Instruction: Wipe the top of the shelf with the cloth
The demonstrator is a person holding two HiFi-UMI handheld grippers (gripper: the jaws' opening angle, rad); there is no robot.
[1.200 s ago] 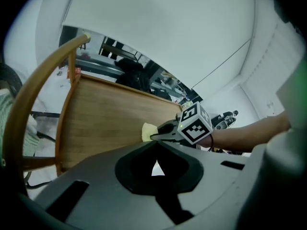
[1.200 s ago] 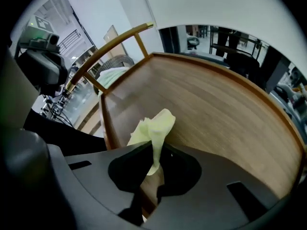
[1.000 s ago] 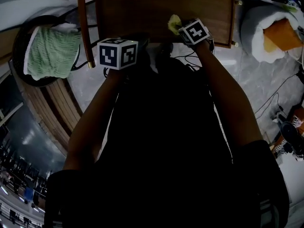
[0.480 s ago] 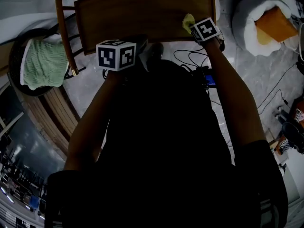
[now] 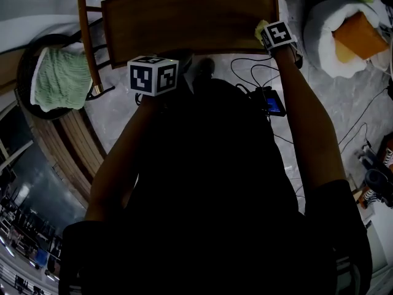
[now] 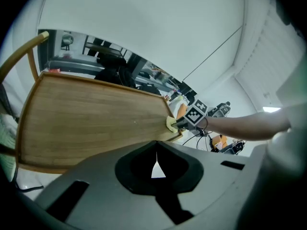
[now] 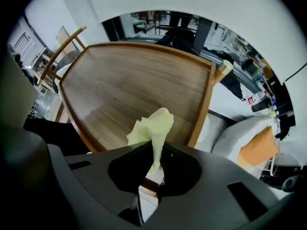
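The left gripper (image 6: 156,150) is held low in front of the person, short of the shelf's near edge; its jaws are drawn together with only a sliver of light between them and nothing in them. The right gripper (image 7: 154,166) is clamped on the cloth (image 7: 152,127). The cloth is a small, pale yellow-green, crumpled piece; a thin tail is pinched in the jaws and a bunched tuft rises above them. It lies on the wooden shelf top (image 7: 134,87) at the near right corner, just inside the raised right rim. To the left of the shelf, a dark round basket (image 5: 23,66) holds a green knitted textile (image 5: 58,78). To the right, a white padded tub (image 5: 320,23) holds an orange cushion (image 5: 356,39).
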